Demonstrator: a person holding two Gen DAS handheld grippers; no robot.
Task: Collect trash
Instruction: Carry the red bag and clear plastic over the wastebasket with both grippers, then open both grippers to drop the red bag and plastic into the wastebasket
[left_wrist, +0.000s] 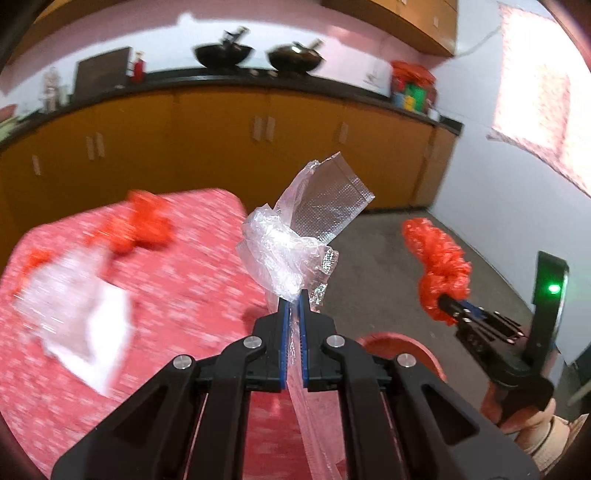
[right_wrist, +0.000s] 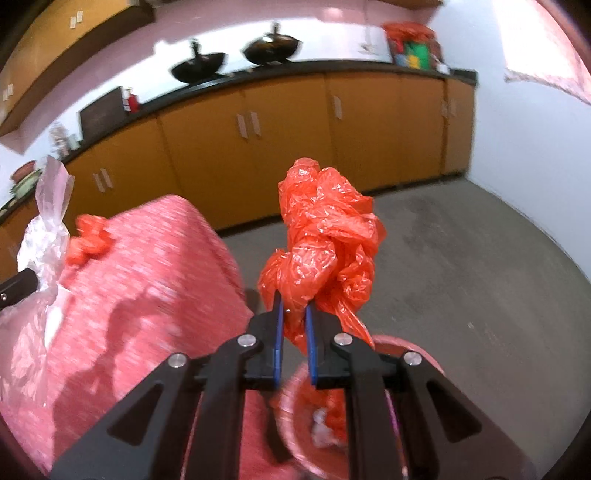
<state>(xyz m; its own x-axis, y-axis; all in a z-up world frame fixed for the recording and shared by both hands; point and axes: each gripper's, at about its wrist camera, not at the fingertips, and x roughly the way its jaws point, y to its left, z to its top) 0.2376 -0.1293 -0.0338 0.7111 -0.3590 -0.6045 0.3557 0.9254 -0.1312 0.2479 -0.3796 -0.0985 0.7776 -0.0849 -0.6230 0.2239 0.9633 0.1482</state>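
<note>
My left gripper is shut on a crumpled clear plastic wrapper and holds it in the air past the table's right edge. My right gripper is shut on a crumpled orange plastic bag, held above a red bin that has orange and white trash inside. In the left wrist view the right gripper and its orange bag show at the right, with the bin's rim below. On the table lie another orange bag and a white and clear wrapper.
The table has a red patterned cloth. Orange cabinets under a black counter with two black woks run along the back wall. Grey floor lies to the right, bounded by a white wall.
</note>
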